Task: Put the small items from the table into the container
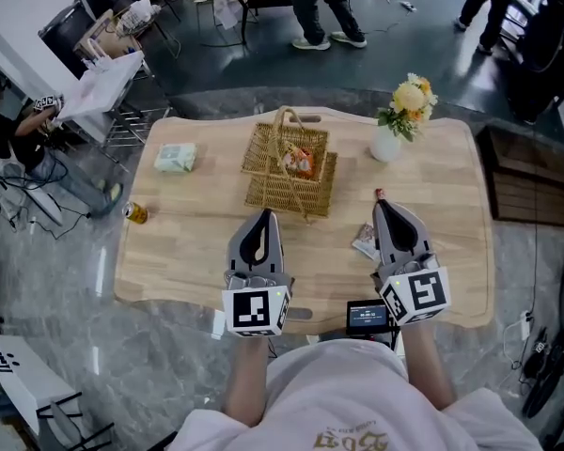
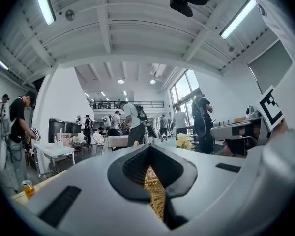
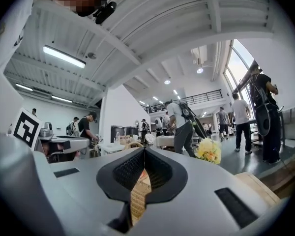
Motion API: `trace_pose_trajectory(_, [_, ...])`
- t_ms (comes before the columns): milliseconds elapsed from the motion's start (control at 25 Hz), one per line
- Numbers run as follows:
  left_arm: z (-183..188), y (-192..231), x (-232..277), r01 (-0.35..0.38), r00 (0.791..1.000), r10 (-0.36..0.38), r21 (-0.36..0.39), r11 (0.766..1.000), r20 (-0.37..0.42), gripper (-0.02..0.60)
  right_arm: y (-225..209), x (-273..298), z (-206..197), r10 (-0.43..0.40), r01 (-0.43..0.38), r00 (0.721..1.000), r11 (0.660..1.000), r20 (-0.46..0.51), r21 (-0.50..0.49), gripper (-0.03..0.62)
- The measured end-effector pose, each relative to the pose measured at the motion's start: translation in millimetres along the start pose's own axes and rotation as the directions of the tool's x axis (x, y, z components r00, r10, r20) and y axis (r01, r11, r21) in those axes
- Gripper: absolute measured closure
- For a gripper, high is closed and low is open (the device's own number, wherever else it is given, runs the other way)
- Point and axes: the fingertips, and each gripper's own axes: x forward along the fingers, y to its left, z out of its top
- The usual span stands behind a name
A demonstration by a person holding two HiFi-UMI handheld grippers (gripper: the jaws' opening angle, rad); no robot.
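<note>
L tool (image 1: 263,216) & R tool (image 1: 380,201) closed, empty; snack pkt (image 1: 299,161) in basket (image 1: 273,192).

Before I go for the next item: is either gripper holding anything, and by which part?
Nothing is held. The left gripper and the right gripper are both shut, tips together and empty; only the basket shows beyond through each gap.

Left forearm (image 1: 247,379) and right forearm (image 1: 423,369) reach forward side by side. Left gripper (image 1: 265,216) and right gripper (image 1: 383,205) point level toward the far side, well apart, both with jaws closed together and empty.
</note>
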Motion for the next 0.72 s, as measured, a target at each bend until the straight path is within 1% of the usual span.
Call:
trace_pose_trajectory(120, [5.7, -3.0, -4.1, 0.007, 1.0, -0.007, 0.004, 1.0, 0.018, 0.588, 3.3, -2.6, 2.4, 0.006, -0.006, 1.0, 1.0, 0.013, 0.013, 0.576])
trace_pose_trajectory(240, [7.6, -6.1, -6.9, 0.014, 1.0, -0.015, 0.014, 1.0, 0.016, 0.588, 6.6, -5.5, 4.9, 0.015, -0.016, 1.0, 1.0, 0.026, 0.026, 0.576])
trace_pose_trajectory(480, [10.3, -11.6, -7.2, 0.021, 1.0, -0.022, 0.035, 0.999, 0.019, 0.588, -0.9, -8.1, 5.0, -0.015, 0.015, 1.0, 0.999, 0.02, 0.031, 0.576])
trace_pose_trajectory(720, [14.6, -12.1, -7.0, 0.028, 0.999, -0.028, 0.012, 1.0, 0.04, 0.588, -4.3, -7.3, 3.5, -0.015, 0.015, 1.0, 0.999, 0.01, 0.03, 0.576])
